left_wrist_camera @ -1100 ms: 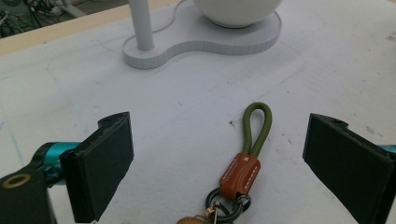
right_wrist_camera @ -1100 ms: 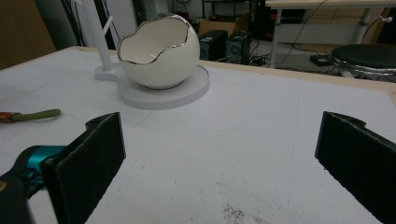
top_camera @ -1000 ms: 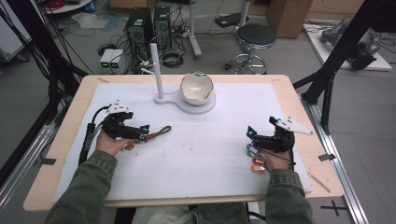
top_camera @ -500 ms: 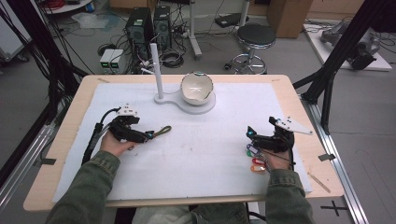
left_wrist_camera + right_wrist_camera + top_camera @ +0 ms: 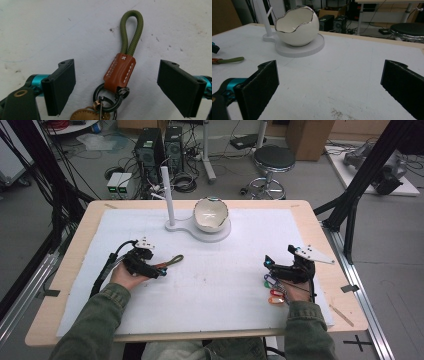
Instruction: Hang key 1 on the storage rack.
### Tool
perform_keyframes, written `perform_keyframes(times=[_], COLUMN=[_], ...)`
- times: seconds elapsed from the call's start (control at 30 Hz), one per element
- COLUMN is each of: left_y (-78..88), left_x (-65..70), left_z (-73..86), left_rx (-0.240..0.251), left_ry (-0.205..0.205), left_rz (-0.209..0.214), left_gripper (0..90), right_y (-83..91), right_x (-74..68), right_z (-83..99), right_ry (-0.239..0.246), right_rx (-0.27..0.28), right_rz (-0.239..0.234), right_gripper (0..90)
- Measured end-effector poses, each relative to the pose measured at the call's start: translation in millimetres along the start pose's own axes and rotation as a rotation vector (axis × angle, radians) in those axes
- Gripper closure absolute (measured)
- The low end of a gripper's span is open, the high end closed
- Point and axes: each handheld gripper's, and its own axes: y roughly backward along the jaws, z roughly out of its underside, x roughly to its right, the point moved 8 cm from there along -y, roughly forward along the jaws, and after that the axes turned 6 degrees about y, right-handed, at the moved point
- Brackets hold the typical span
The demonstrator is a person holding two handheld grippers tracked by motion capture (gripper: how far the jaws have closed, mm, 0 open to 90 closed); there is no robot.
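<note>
Your left gripper [image 5: 116, 87] has just been closing, jaws wide and off the keychain [image 5: 120, 72], which lies flat between them on the white mat [image 5: 225, 290]. Nothing lifted yet. Your right gripper [image 5: 329, 85] gapes empty. Farther off, eggshell bowl [image 5: 210, 214] and peg stand [image 5: 167, 195] wait.

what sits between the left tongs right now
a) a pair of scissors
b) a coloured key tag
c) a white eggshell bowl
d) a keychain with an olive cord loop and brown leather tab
d: in the left gripper view the keychain lies on the white mat between the open left tongs, whose pads stand clear of it on both sides.
</note>
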Motion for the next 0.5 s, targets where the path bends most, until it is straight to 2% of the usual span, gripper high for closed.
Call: perform_keyframes(times=[0.17, 0.4, 0.5], left_y=[-1.4, -2.0, -2.0], left_x=[2.3, 2.3, 2.1], left_z=[1.3, 1.7, 1.7], left_rx=[-0.016, -0.015, -0.016], left_ry=[-0.002, -0.009, -0.014], left_rz=[0.012, 0.008, -0.002], left_gripper=[21.0, 32.8, 45.1], right_y=[-0.5, -1.2, -1.1], right_x=[0.0, 0.5, 0.7], right_z=[0.5, 0.8, 0.9], right_ry=[0.000, 0.004, 0.003], right_rx=[-0.004, -0.006, -0.006], right_rz=[0.000, 0.000, 0.000], right_gripper=[0.8, 0.8, 0.8])
